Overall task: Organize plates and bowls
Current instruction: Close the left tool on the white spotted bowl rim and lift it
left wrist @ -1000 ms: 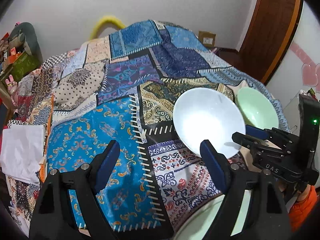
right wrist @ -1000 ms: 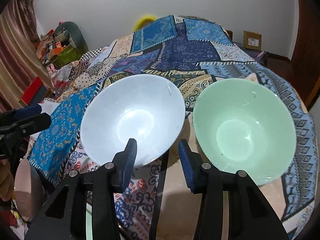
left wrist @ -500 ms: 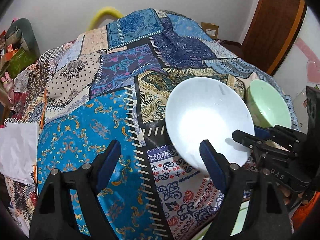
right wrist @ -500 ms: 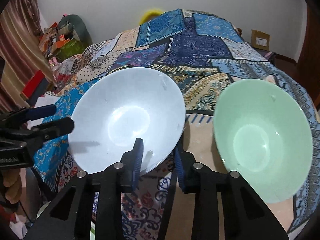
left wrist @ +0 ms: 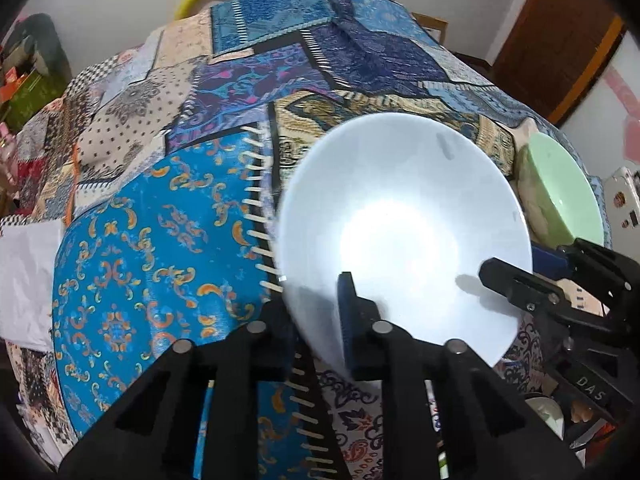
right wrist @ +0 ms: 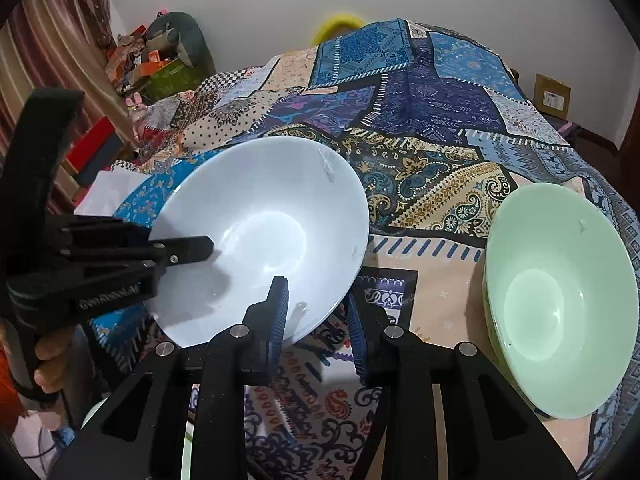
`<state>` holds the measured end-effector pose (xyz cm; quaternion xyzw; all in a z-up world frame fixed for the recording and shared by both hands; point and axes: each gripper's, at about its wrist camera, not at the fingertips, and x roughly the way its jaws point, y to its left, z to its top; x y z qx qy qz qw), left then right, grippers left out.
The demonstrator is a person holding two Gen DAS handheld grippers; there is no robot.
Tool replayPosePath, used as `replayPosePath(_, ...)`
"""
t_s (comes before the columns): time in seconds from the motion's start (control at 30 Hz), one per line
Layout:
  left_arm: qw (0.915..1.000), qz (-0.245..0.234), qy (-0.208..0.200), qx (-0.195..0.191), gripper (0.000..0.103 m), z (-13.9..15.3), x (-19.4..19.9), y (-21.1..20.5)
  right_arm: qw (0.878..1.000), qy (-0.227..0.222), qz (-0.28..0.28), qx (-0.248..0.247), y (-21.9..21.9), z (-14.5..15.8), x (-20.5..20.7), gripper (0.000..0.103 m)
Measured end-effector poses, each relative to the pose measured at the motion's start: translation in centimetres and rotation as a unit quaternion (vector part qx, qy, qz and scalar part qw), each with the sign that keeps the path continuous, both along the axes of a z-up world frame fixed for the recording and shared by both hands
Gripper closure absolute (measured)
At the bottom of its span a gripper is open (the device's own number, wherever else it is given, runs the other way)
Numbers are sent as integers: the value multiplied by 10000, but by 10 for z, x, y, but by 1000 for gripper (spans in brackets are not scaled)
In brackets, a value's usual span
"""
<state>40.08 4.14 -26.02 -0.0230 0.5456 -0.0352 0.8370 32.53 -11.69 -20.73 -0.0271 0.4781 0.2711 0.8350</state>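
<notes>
We clamp the white bowl [right wrist: 260, 236] with both tools: our left gripper [left wrist: 316, 320], its jaws just closed onto the near rim, and our right gripper [right wrist: 316, 320] pinching another rim section, probably to lift it level from the patchwork cloth [right wrist: 420, 184] toward the green bowl [right wrist: 560, 300] for stacking

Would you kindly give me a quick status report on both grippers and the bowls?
Left gripper and right gripper both shut on white bowl rim. Green bowl sits apart on patchwork cloth. Nothing in the way.
</notes>
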Motion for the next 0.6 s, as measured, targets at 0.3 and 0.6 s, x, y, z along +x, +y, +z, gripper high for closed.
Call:
replayPosePath(0.3, 9999, -70, -101, 81, 85, 9, -10, -5, 10000, -12, -94, 31, -3, 8, -7, 77)
replayPosePath(0.6, 9996, -63, -292, 27, 85, 36, -38, -9, 9997, -201, -105, 135, -7, 35, -31, 77)
